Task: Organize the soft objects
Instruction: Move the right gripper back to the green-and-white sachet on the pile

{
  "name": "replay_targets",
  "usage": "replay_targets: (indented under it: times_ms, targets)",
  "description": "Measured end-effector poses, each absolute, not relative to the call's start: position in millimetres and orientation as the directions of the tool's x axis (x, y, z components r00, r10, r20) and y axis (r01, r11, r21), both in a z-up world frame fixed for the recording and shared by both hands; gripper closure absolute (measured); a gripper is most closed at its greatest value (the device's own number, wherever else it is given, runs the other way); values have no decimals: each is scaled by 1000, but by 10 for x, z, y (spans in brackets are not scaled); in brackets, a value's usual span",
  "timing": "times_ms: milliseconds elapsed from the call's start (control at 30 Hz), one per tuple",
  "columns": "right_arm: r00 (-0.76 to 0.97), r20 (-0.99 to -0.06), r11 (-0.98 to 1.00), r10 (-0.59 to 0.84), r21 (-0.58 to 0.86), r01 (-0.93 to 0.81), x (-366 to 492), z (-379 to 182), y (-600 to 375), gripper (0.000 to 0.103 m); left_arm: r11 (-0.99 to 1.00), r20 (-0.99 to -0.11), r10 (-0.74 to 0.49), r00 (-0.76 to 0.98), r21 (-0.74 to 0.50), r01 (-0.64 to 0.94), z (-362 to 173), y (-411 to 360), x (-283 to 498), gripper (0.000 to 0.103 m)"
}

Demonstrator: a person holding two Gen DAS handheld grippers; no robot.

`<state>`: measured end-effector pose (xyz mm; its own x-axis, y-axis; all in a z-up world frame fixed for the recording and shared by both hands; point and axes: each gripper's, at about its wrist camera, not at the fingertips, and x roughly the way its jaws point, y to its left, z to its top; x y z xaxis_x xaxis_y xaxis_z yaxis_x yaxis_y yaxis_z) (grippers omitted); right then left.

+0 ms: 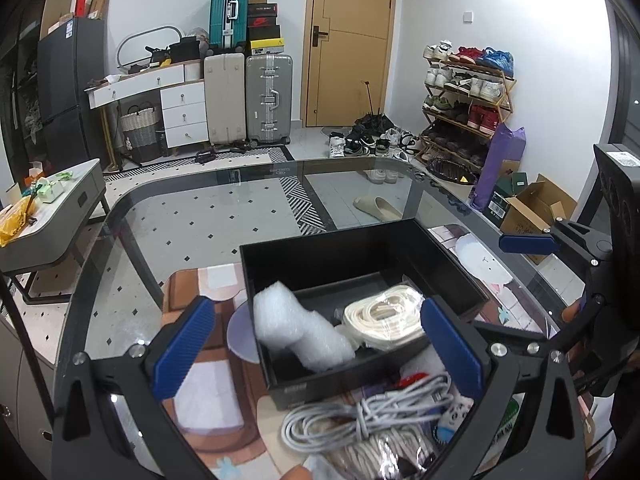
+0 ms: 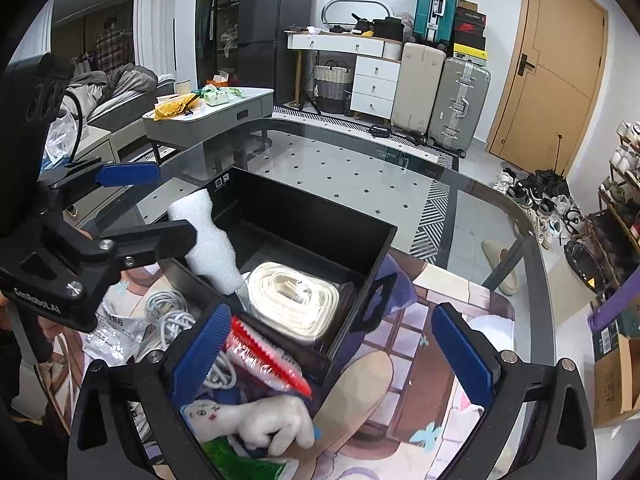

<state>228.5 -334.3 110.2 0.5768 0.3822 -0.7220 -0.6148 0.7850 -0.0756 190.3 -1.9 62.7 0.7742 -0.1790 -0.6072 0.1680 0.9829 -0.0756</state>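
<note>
A black open box (image 1: pixel 360 248) (image 2: pixel 320 208) stands on the glass table. Inside it lie a white foam roll (image 1: pixel 296 332) (image 2: pixel 208 236) and a wrapped coil of cream strap (image 1: pixel 384 316) (image 2: pixel 296 300). My left gripper (image 1: pixel 320 356) is open and empty, hovering over the box's near wall. My right gripper (image 2: pixel 332 356) is open and empty over the box's near corner. In front of the box lie a grey cable bundle (image 1: pixel 360 416) (image 2: pixel 168 312), a red-edged packet (image 2: pixel 268 356), a white plush toy (image 2: pixel 276 420) and a green packet (image 2: pixel 244 460).
The glass table's curved edge (image 1: pixel 256 172) runs behind the box. A patterned mat (image 2: pixel 420 360) shows under the glass. A grey side table (image 2: pixel 208 116) with clutter stands to the left. Suitcases (image 1: pixel 248 96), a door and a shoe rack (image 1: pixel 468 100) line the far wall.
</note>
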Motion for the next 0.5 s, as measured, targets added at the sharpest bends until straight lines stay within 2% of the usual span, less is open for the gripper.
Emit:
replay_targets:
  times_ms: [500]
  targets:
    - [553, -738, 825, 387, 8, -566, 1755, 910, -3576, 1, 989, -628, -147, 765, -77, 127, 425, 171, 1309, 0]
